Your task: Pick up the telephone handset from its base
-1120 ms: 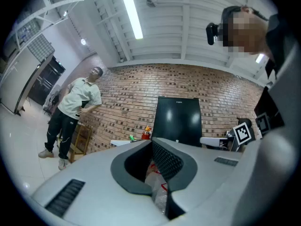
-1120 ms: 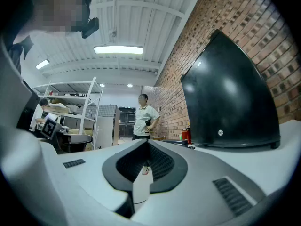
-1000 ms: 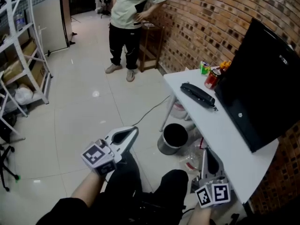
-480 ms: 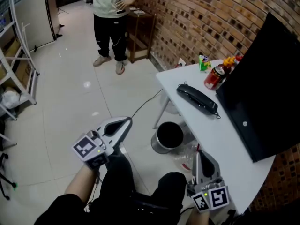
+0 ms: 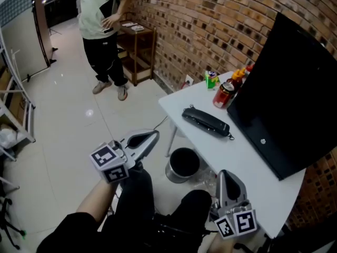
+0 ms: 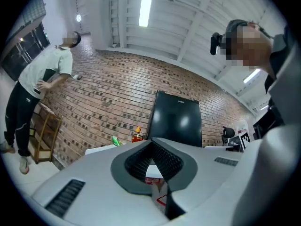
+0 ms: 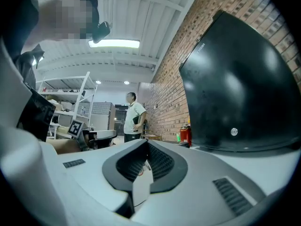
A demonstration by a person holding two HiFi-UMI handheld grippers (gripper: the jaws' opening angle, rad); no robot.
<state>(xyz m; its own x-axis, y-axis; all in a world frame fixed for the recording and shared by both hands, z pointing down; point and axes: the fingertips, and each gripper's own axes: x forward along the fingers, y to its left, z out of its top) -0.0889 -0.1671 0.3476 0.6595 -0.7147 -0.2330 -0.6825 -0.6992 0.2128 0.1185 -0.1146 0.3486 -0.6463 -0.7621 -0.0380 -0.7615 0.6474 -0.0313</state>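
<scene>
Phone (image 5: 206, 122) lies on the table (image 5: 253, 168); my left tongs (image 5: 153, 135) well off the table's edge, right tongs (image 5: 225, 174) just beside it; both clenched, empty.

I'm working in what looks like a plain lab or workroom.
A bare brick wall (image 5: 200, 30) runs behind the white table (image 5: 247, 167), which carries a big black monitor (image 5: 284, 99). Glossy floor tiles (image 5: 68, 125) stretch away from the table to white metal shelving (image 7: 86, 94).

I note a black monitor (image 5: 284, 94) on the white table (image 5: 237, 159), a red can (image 5: 223, 95) just beside it, a bin (image 5: 172, 174) underneath.
</scene>
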